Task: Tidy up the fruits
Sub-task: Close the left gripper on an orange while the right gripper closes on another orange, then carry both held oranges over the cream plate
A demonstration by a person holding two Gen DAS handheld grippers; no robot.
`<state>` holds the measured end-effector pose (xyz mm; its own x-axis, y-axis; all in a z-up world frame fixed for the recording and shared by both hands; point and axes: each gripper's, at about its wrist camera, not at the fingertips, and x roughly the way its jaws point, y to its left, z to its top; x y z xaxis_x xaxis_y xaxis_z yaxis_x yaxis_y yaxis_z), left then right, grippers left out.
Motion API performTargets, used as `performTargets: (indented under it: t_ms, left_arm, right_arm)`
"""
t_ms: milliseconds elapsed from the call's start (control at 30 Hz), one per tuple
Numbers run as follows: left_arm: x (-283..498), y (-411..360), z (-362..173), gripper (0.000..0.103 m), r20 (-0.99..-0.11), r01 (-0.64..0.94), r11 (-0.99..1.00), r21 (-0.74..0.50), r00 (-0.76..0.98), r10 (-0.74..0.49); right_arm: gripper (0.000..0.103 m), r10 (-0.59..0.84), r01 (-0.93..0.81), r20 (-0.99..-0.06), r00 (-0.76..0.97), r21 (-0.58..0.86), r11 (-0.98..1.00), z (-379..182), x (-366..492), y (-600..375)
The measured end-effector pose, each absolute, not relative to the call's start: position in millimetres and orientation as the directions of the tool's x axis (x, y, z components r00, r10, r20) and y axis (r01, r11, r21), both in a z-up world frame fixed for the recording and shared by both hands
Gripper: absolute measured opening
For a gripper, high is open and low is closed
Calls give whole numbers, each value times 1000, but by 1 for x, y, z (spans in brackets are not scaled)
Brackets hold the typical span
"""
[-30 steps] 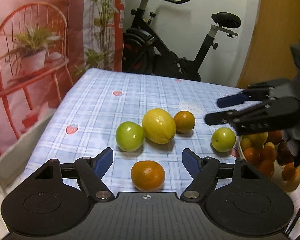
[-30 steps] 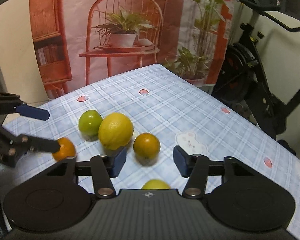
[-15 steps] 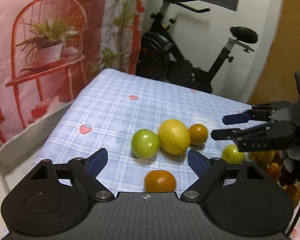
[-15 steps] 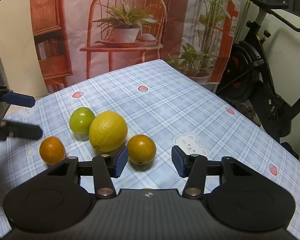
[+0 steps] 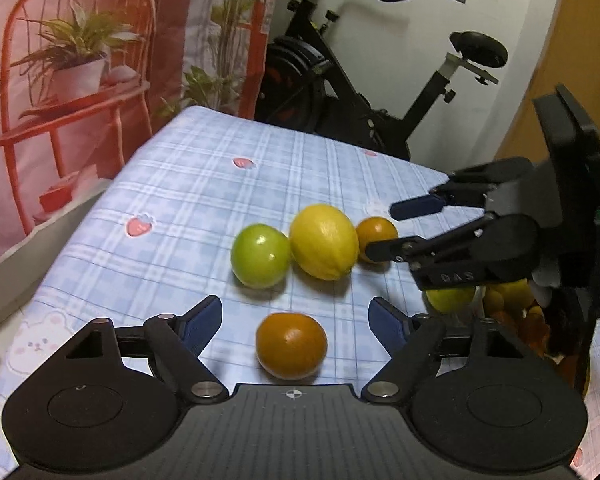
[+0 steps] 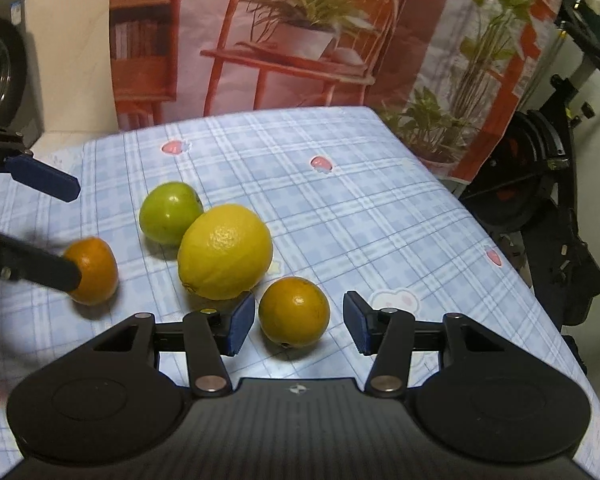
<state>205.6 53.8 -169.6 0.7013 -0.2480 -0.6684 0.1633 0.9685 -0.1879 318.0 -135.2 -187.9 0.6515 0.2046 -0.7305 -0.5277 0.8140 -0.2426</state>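
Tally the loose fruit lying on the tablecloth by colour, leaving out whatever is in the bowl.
Orange: 2, the near orange and the far orange.
Green: 2, the left green fruit and the half-hidden green fruit.
Yellow: 1, the lemon.
Total: 5.

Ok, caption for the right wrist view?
Open right tongs flank an orange beside a lemon on checked cloth.

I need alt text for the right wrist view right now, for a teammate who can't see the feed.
The right gripper stands open around a small orange on a blue plaid tablecloth, pads not touching it. Just beyond lie a large lemon and a green fruit. At the left edge, the left gripper brackets a second orange.
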Motion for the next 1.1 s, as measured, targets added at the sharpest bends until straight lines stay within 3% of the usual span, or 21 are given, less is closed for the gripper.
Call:
performTargets:
  t_ms: [133,267,533,733,1100]
  left_arm:
    - [210,55,-177,80,-678,158,966,-206,688,-257]
    - [214,55,-181,70,-691,155,964,-215,674,-262]
    - [218,52,-193,70,-718,154,963,-222,642,-268]
    - [219,55,-196,47,-723,148,966,-210,642,-255]
    - [213,55,-191,47,-707,155,966,-209,658,-259]
  right_arm:
    - [51,199,-533,-747,634,-237,812,-193,326,-136]
    - [51,197,-537,-756,624,-232,811,-197,329,-135]
    - [46,197,-530,-764,615,-216,820,-199,330,-134]
    - [45,187,-521,-761,621,-222,824,-200,327,-133]
    - [45,163,-487,-754,636,-228,843,-195,318,-136]
